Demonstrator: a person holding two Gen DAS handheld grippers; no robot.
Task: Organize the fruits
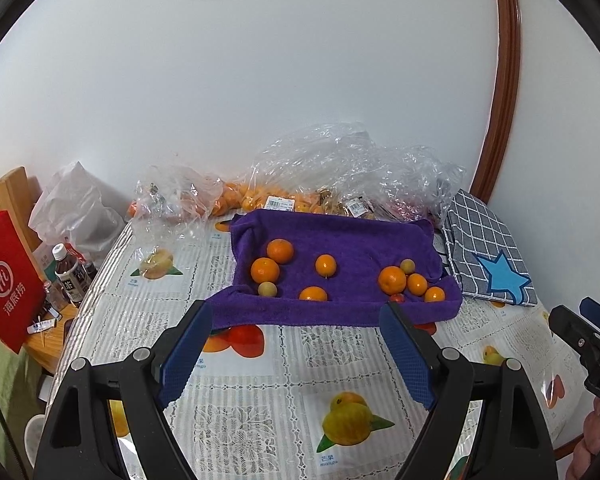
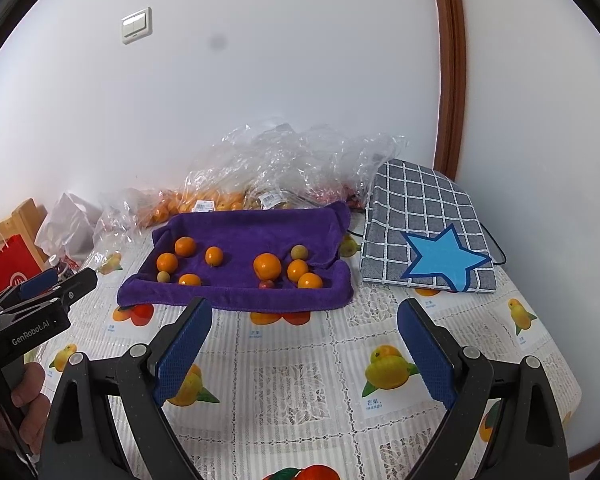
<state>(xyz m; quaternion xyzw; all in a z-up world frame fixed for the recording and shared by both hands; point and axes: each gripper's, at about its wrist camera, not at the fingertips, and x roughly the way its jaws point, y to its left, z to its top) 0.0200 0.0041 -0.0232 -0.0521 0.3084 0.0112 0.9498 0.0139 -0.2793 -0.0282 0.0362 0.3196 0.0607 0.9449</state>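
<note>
Left wrist view: showed the left gripper [image 1: 296,320] nearest, blue pads [image 1: 186,354] spread wide and holding nothing, hovering above the fruit-print tablecloth [image 1: 268,364] just short of the purple towel [image 1: 360,240]. Caught the right gripper [image 1: 588,334] at the far right edge, to the right of the towel and nearer than it, too cropped there to judge. Right wrist view: showed that right gripper [image 2: 305,316] also spread wide and empty, pads [image 2: 426,354] apart, aimed at the towel's near hem; picked out the left gripper [image 2: 40,292] to the towel's left, side-on.

Found the fruit on the towel, edges bunched up around it. Counted a left group: two oranges [image 1: 280,251] [image 1: 265,270] almost touching, a pale green-yellow fruit [image 1: 267,289] just in front of them, another orange [image 1: 313,294] at the near hem, one small orange [image 1: 326,265] alone toward the middle. Counted a right group: a large orange [image 1: 392,279], two smaller ones [image 1: 417,284] [image 1: 434,294] beside it, a second pale fruit [image 1: 407,267] behind, and a small red fruit [image 1: 397,298] partly hidden by the right pad.

Lay right of the towel and touching its corner: a grey checked cushion [image 1: 484,248] with a blue star. Heaped behind the towel against the wall: clear plastic bags [image 1: 340,160] holding more oranges. Stood left of the towel, off the table: a red paper bag [image 1: 6,276] and a bottle [image 1: 70,276]
</note>
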